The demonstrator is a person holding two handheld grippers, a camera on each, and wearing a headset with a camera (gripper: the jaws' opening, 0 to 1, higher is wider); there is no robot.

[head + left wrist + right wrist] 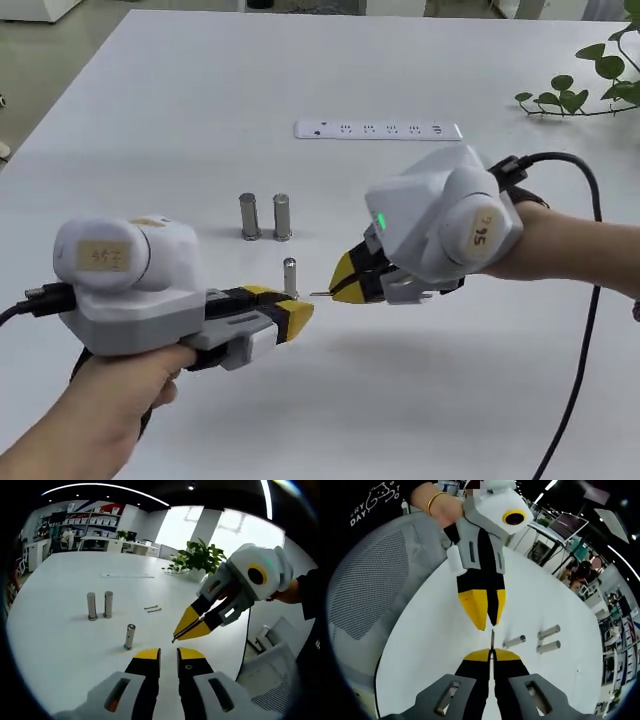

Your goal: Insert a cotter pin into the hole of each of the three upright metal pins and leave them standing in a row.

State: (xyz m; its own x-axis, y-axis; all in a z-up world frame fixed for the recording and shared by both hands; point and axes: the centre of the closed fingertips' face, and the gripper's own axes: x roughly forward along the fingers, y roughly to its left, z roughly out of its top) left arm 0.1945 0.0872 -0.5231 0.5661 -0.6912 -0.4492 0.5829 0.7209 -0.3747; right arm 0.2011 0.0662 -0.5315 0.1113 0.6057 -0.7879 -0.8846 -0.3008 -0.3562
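Three steel pins stand on the white table: two side by side [250, 217] [282, 217] and a third [290, 275] closer to me, alone. My right gripper [340, 288] is shut on a thin cotter pin [320, 294], whose tip sticks out toward the near pin, just to its right. In the right gripper view the cotter pin [492, 639] juts from between the jaws. My left gripper [305, 312] hovers just in front of the near pin [130, 636], jaws a narrow gap apart with nothing in them. Two loose cotter pins [152, 609] lie behind the near pin.
A white power strip [378, 130] lies across the back of the table. Plant leaves [590, 85] hang over the far right corner. A black cable [590, 330] trails from the right gripper. A grey mesh chair [375, 595] stands beside the table.
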